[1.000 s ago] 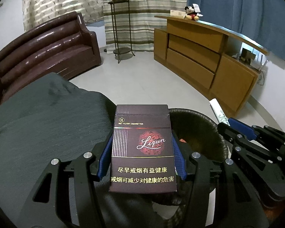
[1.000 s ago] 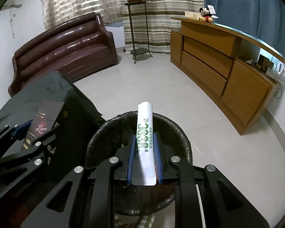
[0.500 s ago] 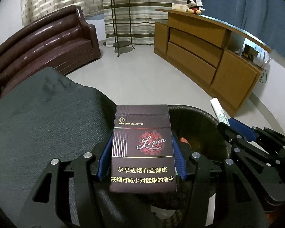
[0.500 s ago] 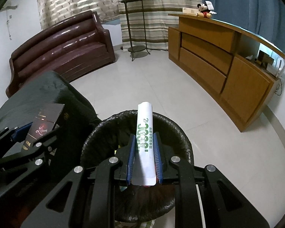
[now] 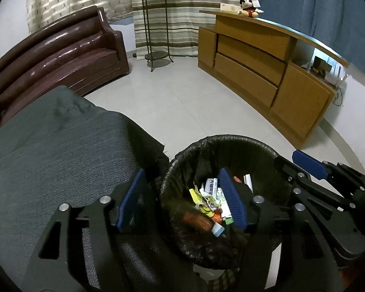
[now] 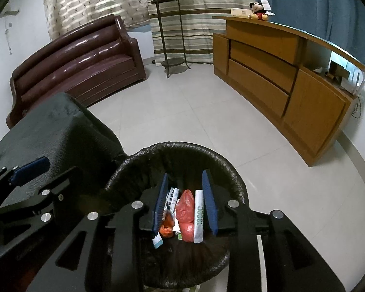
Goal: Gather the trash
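Note:
A round bin lined with a black bag (image 5: 226,141) (image 6: 177,147) stands on the floor right under both grippers. My left gripper (image 5: 182,199) is open and empty above its left rim. My right gripper (image 6: 185,203) is open and empty over its middle. Inside lie a white tube with green print (image 6: 198,215), a red plastic bag (image 6: 185,211), yellow wrappers (image 5: 202,202) and other scraps. The dark cigarette pack is not visible in the bin.
A table under a dark grey cloth (image 5: 48,150) (image 6: 51,131) touches the bin on the left. A brown sofa (image 5: 56,56) stands behind it, a metal plant stand (image 6: 172,31) at the back, a long wooden cabinet (image 6: 279,73) on the right. Pale tiled floor lies between them.
Both grippers opened. The cigarette pack left the left gripper and the white tube left the right gripper; the tube now lies in the bin.

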The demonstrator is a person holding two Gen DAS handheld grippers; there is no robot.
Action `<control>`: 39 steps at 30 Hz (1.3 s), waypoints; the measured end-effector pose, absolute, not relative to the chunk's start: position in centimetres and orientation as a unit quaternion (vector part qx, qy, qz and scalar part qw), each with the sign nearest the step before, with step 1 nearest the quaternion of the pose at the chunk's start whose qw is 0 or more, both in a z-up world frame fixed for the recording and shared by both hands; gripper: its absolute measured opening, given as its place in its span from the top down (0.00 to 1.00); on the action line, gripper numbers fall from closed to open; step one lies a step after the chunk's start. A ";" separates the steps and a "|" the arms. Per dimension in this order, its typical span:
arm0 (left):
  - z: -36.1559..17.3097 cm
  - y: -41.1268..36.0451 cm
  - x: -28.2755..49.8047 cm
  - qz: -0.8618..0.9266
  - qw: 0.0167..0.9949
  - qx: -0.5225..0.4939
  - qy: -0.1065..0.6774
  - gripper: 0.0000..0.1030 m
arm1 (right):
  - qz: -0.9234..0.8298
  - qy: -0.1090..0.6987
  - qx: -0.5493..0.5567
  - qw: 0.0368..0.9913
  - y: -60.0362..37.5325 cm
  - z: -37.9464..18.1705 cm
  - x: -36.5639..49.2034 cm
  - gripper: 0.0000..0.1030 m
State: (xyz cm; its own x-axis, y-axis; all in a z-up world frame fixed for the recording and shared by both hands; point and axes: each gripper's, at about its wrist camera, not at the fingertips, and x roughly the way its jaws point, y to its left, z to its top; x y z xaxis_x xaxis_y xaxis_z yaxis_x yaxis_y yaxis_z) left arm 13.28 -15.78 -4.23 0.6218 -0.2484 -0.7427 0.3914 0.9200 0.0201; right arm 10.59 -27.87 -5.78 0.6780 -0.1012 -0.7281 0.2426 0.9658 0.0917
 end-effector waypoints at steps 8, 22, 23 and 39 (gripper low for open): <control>-4.2 -15.4 13.6 -0.180 0.896 0.088 0.397 0.31 | -0.103 0.385 0.095 0.912 -28.0 -5.6 10.5 0.62; -4.1 -14.9 13.5 -0.174 0.899 0.083 0.393 0.24 | -0.113 0.376 0.092 0.915 -28.0 -5.3 10.3 0.45; -4.1 -14.8 13.5 -0.173 0.900 0.082 0.392 0.24 | -0.114 0.376 0.092 0.915 -27.9 -5.3 10.3 0.43; -3.3 -13.2 11.9 -0.165 0.907 0.079 0.378 0.18 | -0.131 0.362 0.084 0.919 -27.4 -4.3 8.5 0.28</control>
